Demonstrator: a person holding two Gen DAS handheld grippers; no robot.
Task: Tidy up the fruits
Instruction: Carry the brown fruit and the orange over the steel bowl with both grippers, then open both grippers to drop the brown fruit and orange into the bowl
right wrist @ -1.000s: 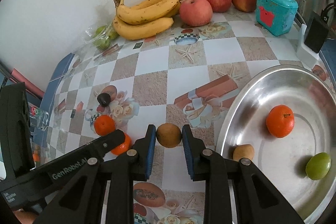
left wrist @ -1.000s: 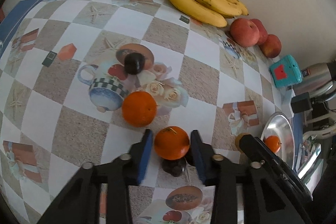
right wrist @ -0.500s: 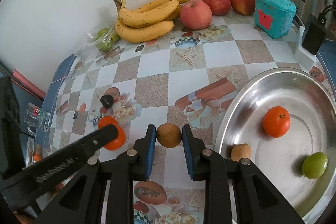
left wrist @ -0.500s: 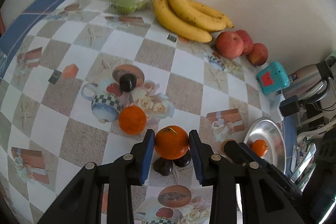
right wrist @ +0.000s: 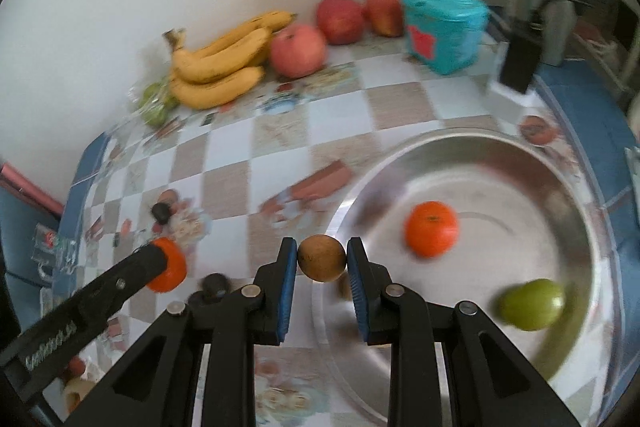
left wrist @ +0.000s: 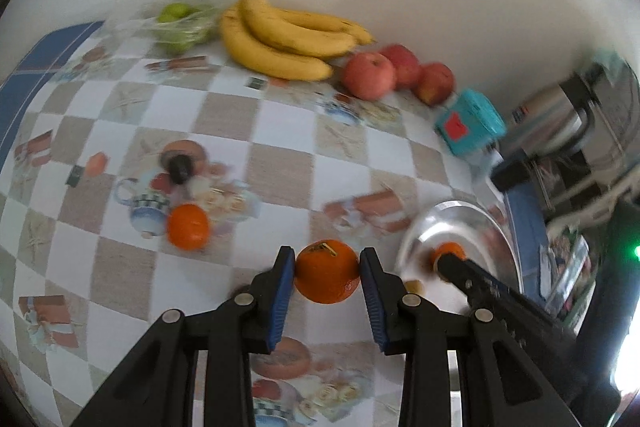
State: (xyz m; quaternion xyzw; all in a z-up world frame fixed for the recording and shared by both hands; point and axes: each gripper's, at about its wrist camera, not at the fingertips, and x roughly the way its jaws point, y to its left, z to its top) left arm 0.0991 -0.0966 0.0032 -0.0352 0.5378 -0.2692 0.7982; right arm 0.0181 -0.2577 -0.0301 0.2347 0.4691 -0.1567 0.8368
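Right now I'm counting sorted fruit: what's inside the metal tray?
In the tray: an orange and a green fruit. A small brown fruit is mostly hidden behind the right gripper; the tray's near part is covered too.

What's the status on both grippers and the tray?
Left gripper shut on orange. Right gripper shut on brown fruit, at tray rim. Nothing in the way.

The left gripper (left wrist: 327,277), clamped on an orange (left wrist: 327,277), now holds it clear of the tablecloth (left wrist: 280,131), away from the second orange (left wrist: 188,227) and nearer the metal tray (left wrist: 496,227). The right gripper (right wrist: 322,263), clamped on a brown fruit (right wrist: 321,257), now hangs over the tray's near rim (right wrist: 340,211) instead of over the cloth beside it.
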